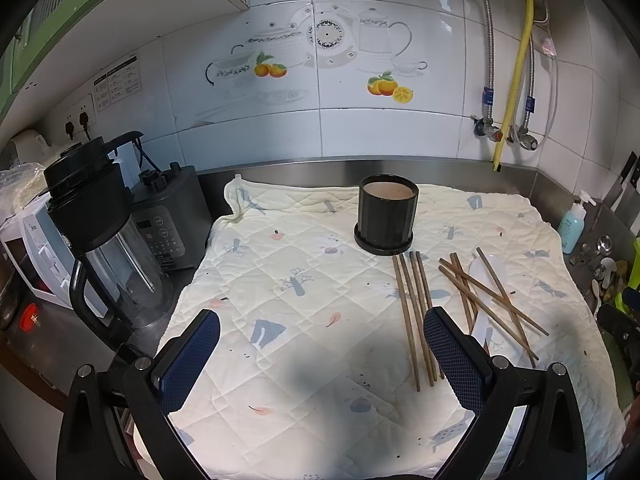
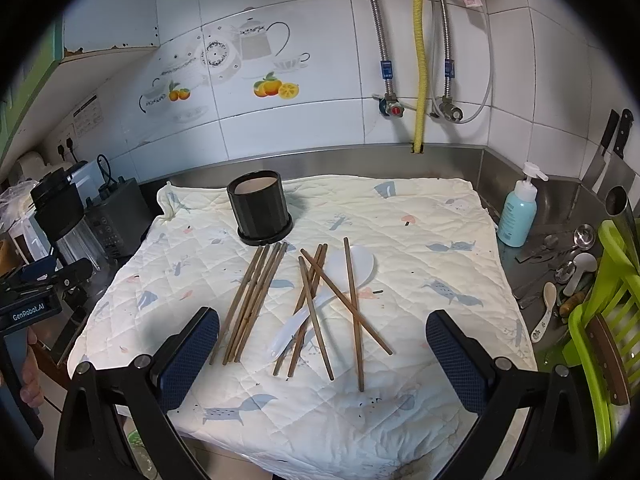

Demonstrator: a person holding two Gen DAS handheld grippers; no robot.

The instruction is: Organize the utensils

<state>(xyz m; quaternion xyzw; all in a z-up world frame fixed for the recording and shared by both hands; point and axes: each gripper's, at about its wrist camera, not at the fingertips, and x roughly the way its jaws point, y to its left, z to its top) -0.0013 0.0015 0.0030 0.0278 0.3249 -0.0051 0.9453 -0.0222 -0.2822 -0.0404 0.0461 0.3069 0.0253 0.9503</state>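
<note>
Both claws wide open, nothing held. Left claw (image 1: 322, 344) hovers over the quilted cloth (image 1: 280, 280) covering the steel bench (image 1: 420, 166); its right-side finger (image 1: 452, 356) overlaps the near ends of the parallel chopsticks in view, contact unclear. Right claw (image 2: 322, 346) hovers over the near part of the cloth (image 2: 420, 220), fingers straddling the utensil area from above, apart from everything.

Utensils, all loose on the cloth:
- Bundle of parallel brown chopsticks (image 2: 252, 300) (image 1: 416, 316), lying side by side, far ends just short of the holder's saucer.
- Crossed pile of chopsticks (image 2: 340, 308) (image 1: 488, 300) to the right of the bundle, several overlapping at angles.
- White plastic rice paddle (image 2: 360, 266) (image 1: 486, 272) under the crossed pile, bowl end toward the wall, handle toward the camera.

Black cylindrical utensil holder (image 2: 260, 208) (image 1: 386, 216) stands upright on its black saucer at the far side of the cloth, nothing sticking out of it.

Left of the cloth: blender jug (image 1: 100, 232) and its dark base unit (image 1: 168, 224). Right: blue soap pump bottle (image 2: 518, 212), loose spoons (image 2: 576, 264) on the bare steel, green dish rack (image 2: 600, 320). Left-hand tool body (image 2: 28, 304) visible at the left edge of the right wrist view, with part of a hand (image 2: 30, 376) below it.
</note>
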